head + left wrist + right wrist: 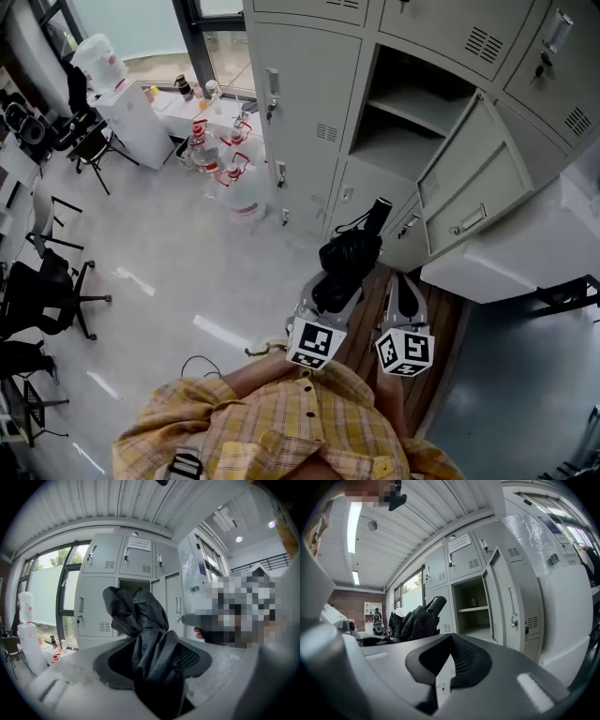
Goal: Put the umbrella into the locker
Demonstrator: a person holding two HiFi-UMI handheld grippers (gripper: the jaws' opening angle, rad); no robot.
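Observation:
A folded black umbrella (349, 261) points handle-first towards the grey lockers, its handle (380, 212) uppermost. My left gripper (330, 289) is shut on the umbrella's fabric (140, 625), which bunches up between the pads (192, 660). The open locker (412, 127) has a shelf and stands just ahead, its door (469, 183) swung out to the right. In the left gripper view the locker opening (132, 584) shows behind the umbrella. My right gripper (403, 286) hangs beside the umbrella, jaws together and empty (447, 665). The right gripper view has the umbrella (417, 618) at left and the open locker (471, 606) ahead.
Large water bottles (236, 183) stand on the floor left of the lockers, by a water dispenser (112, 94). Office chairs (47, 291) line the left side. A white cabinet (525, 246) juts out at right, below the open door. A wooden board (441, 328) lies underfoot.

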